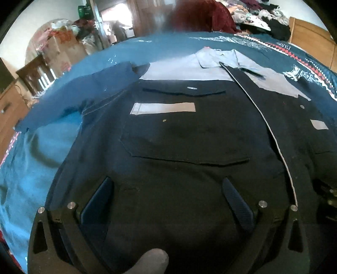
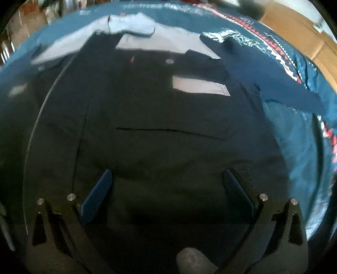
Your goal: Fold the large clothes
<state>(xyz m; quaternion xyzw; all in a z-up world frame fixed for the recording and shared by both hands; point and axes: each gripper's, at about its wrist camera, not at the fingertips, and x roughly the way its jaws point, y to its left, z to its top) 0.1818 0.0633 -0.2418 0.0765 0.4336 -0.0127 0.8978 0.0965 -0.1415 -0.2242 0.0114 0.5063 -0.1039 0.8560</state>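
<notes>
Dark work jacket [image 1: 189, 137] lies flat, front up, on bed with teal cover [image 1: 42, 151]; grey collar [image 1: 219, 59] at far end, grey stripes across chest, sleeves spread to sides. Left gripper [image 1: 166, 189] hovers over jacket's lower left half, jaws wide apart, empty. Right gripper [image 2: 168, 181] over lower right half, jaws likewise spread, nothing held. Clothes pile [image 1: 259, 14] beyond bed
</notes>
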